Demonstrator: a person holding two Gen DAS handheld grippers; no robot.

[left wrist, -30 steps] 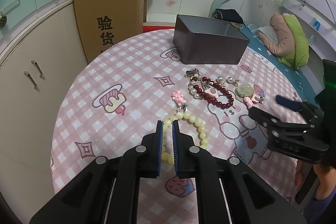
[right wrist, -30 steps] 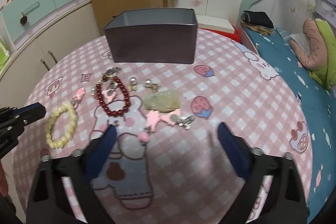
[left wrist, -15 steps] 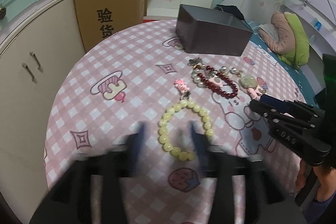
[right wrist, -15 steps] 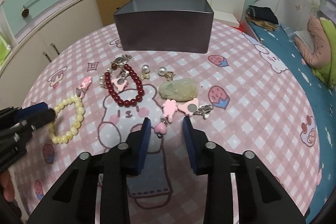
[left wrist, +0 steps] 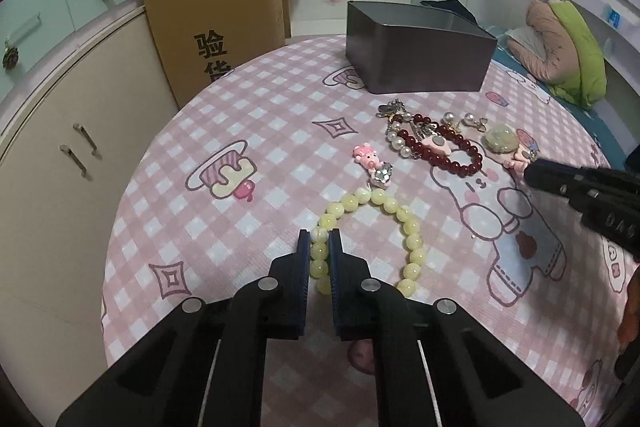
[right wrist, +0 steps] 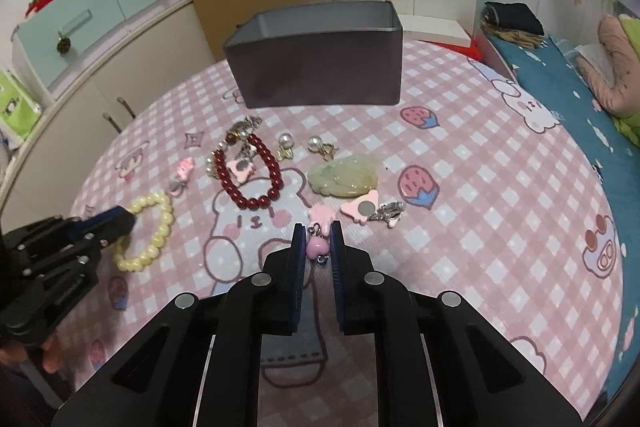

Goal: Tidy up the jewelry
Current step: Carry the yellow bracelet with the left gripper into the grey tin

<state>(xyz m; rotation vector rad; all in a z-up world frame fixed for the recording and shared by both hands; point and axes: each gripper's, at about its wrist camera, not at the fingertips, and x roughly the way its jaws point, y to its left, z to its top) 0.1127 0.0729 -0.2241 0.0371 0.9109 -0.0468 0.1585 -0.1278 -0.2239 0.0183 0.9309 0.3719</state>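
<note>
My left gripper point(left wrist: 319, 241) is shut on the left side of a pale yellow bead bracelet point(left wrist: 408, 227) lying on the pink checked cloth; it also shows in the right wrist view point(right wrist: 154, 227). My right gripper point(right wrist: 317, 237) is shut on a pink heart charm point(right wrist: 315, 247) of a pink keychain. A dark red bead bracelet point(right wrist: 248, 183), two pearl earrings point(right wrist: 285, 141), a green jade pendant point(right wrist: 344, 175) and a small pink bear charm point(left wrist: 366, 157) lie between the grippers and the open grey box point(right wrist: 316, 55).
The round table's edge point(left wrist: 120, 211) curves close on the left, with white cupboards point(left wrist: 60, 131) and a cardboard box point(left wrist: 216, 27) beyond. A bed with blue sheet point(right wrist: 568, 99) lies to the right.
The left gripper opened, moved forward and shut on the yellow bracelet. The right gripper closed from wide open onto the pink heart charm.
</note>
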